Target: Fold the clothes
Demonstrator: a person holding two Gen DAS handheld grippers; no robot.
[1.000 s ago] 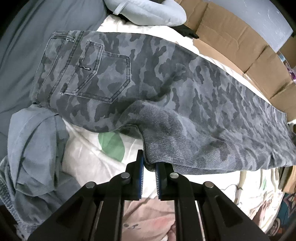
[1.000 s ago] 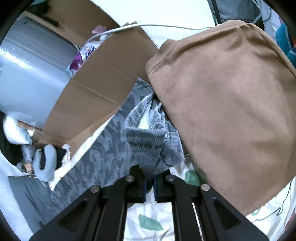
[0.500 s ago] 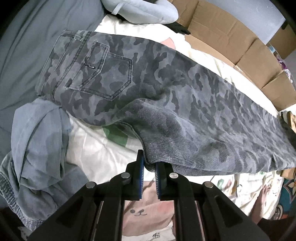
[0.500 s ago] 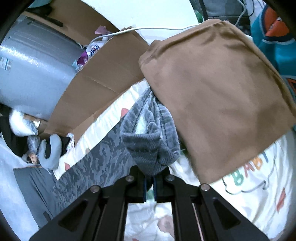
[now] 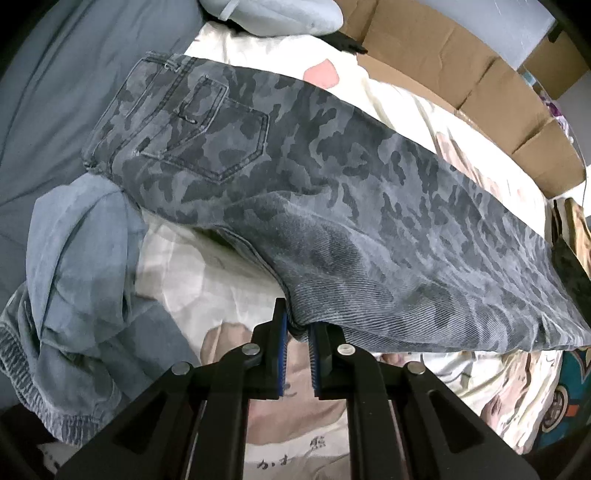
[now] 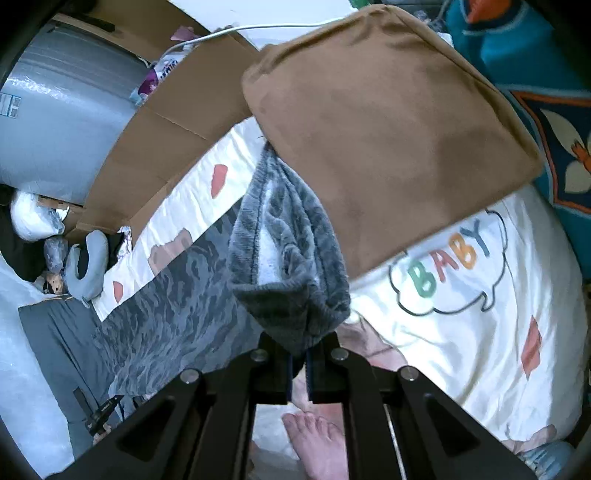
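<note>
Grey camouflage jeans (image 5: 332, 192) lie stretched across the cream printed bed cover, back pocket up, waistband at the upper left. My left gripper (image 5: 297, 332) is shut on the jeans' near edge by the crotch seam, which it lifts a little off the cover. In the right wrist view the leg's hem end (image 6: 288, 273) hangs bunched, its pale inside showing, with my right gripper (image 6: 298, 354) shut on it. The rest of that leg (image 6: 177, 314) trails down to the left over the cover.
A folded brown garment (image 6: 384, 140) lies right behind the held hem. A crumpled blue denim piece (image 5: 77, 280) sits left of the jeans. Cardboard panels (image 5: 454, 59) line the bed's far side, with a grey neck pillow (image 5: 273, 14) beyond the waistband. A person's bare foot (image 6: 317, 443) shows below the right gripper.
The right gripper has carried the hem away from the cardboard, along the cover, so the "BABY" print now shows. The left gripper has shifted slightly; more cover shows beyond the jeans.
</note>
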